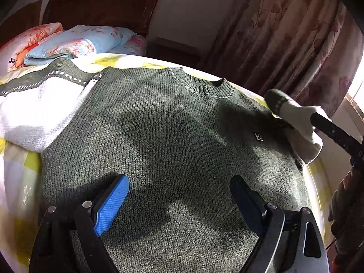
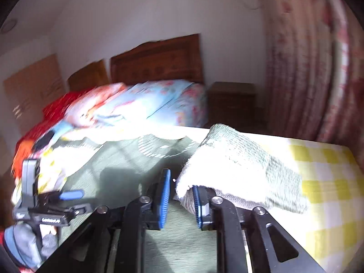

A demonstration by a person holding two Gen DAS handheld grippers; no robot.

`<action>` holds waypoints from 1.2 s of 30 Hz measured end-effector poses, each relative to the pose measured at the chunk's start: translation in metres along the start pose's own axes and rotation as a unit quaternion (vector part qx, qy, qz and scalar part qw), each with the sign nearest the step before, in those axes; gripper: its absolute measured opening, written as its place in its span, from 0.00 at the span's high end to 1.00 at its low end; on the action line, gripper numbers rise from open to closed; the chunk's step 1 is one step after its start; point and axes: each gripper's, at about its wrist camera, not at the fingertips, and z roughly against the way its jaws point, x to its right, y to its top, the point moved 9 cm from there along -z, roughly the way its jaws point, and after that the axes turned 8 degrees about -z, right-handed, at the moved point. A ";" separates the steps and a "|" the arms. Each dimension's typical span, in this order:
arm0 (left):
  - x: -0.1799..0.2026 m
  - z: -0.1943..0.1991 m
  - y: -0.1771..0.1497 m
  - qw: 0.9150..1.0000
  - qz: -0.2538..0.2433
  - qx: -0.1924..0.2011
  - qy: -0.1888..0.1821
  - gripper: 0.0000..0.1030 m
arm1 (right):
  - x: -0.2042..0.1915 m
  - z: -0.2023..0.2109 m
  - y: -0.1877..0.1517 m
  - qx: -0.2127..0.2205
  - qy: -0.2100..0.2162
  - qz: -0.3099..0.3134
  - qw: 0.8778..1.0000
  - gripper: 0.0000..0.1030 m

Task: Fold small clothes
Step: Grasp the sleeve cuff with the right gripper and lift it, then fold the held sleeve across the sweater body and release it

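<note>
A small grey-green knit sweater [image 1: 159,132] lies flat, collar [image 1: 202,84] away from me, on a yellow-checked sheet [image 1: 13,159]. Its left sleeve [image 1: 34,111], white with a green dotted cuff, lies spread out to the left. My left gripper [image 1: 179,193] is open and hovers over the hem, empty. The right sleeve [image 1: 298,122] is lifted and draped over my right gripper [image 2: 183,195]. In the right wrist view the sleeve [image 2: 234,163] hangs over the right finger [image 2: 198,204]; the jaws stand apart with a gap, pinching nothing that I can see.
Folded floral quilts [image 1: 75,43] lie at the bed's head by a wooden headboard [image 1: 102,6]. A nightstand [image 2: 232,102] and pink floral curtains [image 1: 295,41] stand to the right. The bed edge runs along the right [image 2: 329,182]. The left gripper shows in the right wrist view [image 2: 68,195].
</note>
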 end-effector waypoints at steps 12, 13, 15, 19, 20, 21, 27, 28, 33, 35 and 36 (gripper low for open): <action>0.001 0.000 -0.001 1.000 -0.014 -0.002 0.021 0.10 | 0.038 -0.003 -0.121 -0.089 -0.123 -0.041 0.988 0.00; 0.001 -0.001 -0.001 1.000 -0.017 -0.002 0.025 0.10 | 0.045 -0.001 -0.121 -0.086 -0.132 -0.053 0.986 0.00; 0.000 0.000 0.000 1.000 -0.015 -0.002 0.025 0.10 | 0.053 0.004 -0.115 -0.064 -0.140 -0.068 0.986 0.00; -0.001 0.000 -0.001 0.999 -0.017 -0.002 0.033 0.10 | 0.062 0.001 -0.118 -0.074 -0.141 -0.074 0.985 0.00; -0.001 0.001 -0.001 0.999 -0.017 -0.003 0.035 0.10 | 0.063 0.002 -0.118 -0.070 -0.141 -0.073 0.985 0.00; -0.001 0.002 -0.003 0.999 -0.017 -0.002 0.037 0.10 | 0.061 0.002 -0.117 -0.068 -0.143 -0.071 0.985 0.00; -0.003 0.011 -0.012 0.999 -0.022 -0.005 0.040 0.10 | 0.044 -0.002 -0.121 -0.071 -0.147 -0.062 0.985 0.00; -0.003 0.011 -0.011 0.999 -0.021 -0.006 0.037 0.10 | 0.040 -0.002 -0.119 -0.069 -0.144 -0.061 0.985 0.00; -0.005 0.011 -0.008 0.999 -0.009 -0.012 0.029 0.11 | 0.039 -0.001 -0.120 -0.072 -0.139 -0.067 0.985 0.00; -0.003 0.015 -0.010 1.000 0.002 -0.014 0.015 0.11 | 0.033 0.002 -0.123 -0.070 -0.136 -0.059 0.986 0.00; -0.003 0.017 -0.009 1.000 0.010 -0.016 0.002 0.11 | 0.030 0.005 -0.123 -0.066 -0.133 -0.055 0.987 0.00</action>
